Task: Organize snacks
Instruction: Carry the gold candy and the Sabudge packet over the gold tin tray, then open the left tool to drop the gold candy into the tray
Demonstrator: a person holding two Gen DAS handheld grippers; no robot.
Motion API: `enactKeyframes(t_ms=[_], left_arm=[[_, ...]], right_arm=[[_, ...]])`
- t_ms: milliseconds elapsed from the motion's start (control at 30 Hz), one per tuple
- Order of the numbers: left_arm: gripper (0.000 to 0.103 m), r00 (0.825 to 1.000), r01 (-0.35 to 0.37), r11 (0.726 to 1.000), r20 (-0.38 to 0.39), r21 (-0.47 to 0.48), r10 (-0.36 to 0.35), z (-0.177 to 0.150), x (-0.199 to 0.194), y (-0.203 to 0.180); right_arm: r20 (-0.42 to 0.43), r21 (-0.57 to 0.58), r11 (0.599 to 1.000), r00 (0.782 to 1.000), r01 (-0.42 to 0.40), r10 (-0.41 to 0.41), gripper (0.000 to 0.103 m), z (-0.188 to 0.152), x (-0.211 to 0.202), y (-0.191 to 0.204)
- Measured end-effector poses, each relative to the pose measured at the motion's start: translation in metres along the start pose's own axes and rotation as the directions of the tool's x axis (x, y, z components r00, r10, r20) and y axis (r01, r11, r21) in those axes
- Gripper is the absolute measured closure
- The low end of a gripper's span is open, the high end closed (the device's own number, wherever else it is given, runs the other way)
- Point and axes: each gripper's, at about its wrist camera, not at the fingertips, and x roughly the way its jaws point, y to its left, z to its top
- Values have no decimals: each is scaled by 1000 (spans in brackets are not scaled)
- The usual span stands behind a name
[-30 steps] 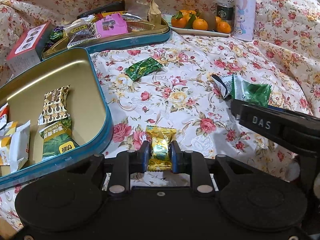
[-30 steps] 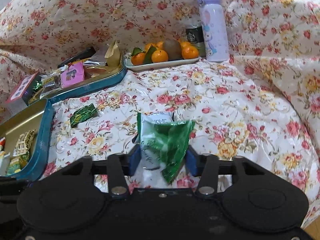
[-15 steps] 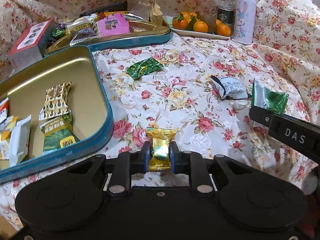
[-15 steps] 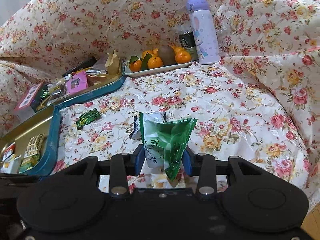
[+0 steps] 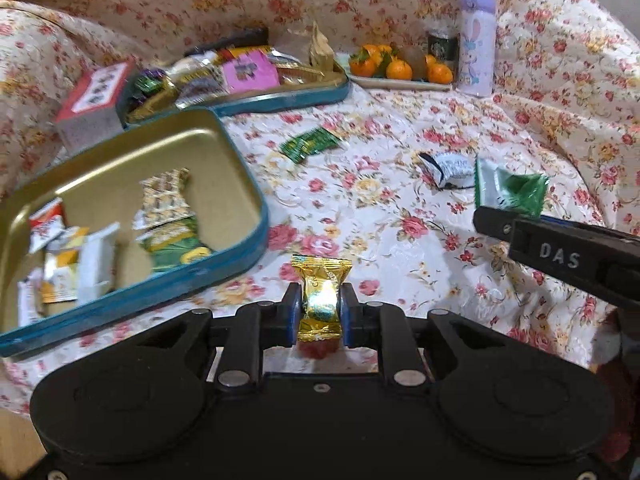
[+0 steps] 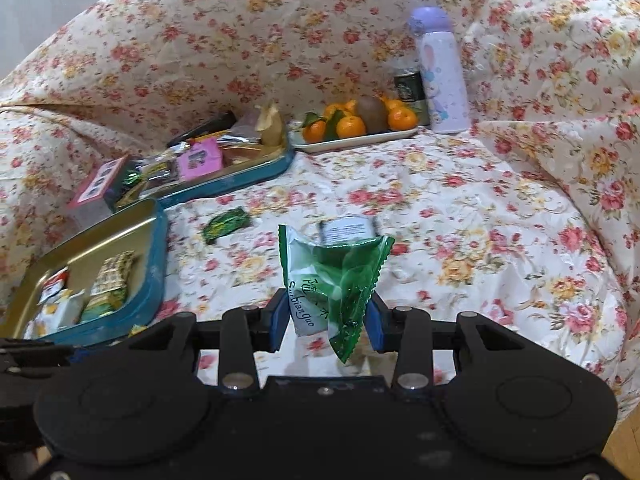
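I have the left gripper (image 5: 320, 312) jaws clamped on a gold candy (image 5: 321, 296), the right gripper (image 6: 325, 320) jaws on a green packet (image 6: 328, 280). Transfer step: next, carry both over the open tin (image 5: 240, 248), then release.

A floral cloth (image 6: 460, 216), strewn with red and yellow roses, covers the whole surface and rises in folds behind it. At twelve o'clock in the right wrist view, a white tray (image 6: 352, 141) carries mandarins (image 6: 351, 126), some with green leaves, and a brown kiwi (image 6: 372, 112). Just beside the tray at one o'clock stands an upright lilac flask (image 6: 440, 76) with a purple cap and a cartoon rabbit, touching or nearly touching a dark green can (image 6: 409, 87) tucked between flask and fruit. The left wrist view shows the same group at one o'clock: tray (image 5: 400, 83), flask (image 5: 476, 42), can (image 5: 442, 46).
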Motion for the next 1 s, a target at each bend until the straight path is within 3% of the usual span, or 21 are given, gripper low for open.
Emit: enactKeyframes(t_ms=[300,533,767,1000], left_arm=[[77,995,-55,996,81,-77,62,5,-38,55],[77,971,-176,970,130,-170,199,9,-51,113],[77,950,-239,924,123,-299,286,8,-48,170],[77,949,-259,899,80,-354,305,2,-41,200]], right_arm=[[-12,-71,994,997,-77,77,61,0,-7,44],[-28,-128,982,991,-135,133,61,2,-5,82],[-38,-172,966,981,-193,189,61,12,3,123],[-43,-207,949,971,-238,234,61,19,10,162]])
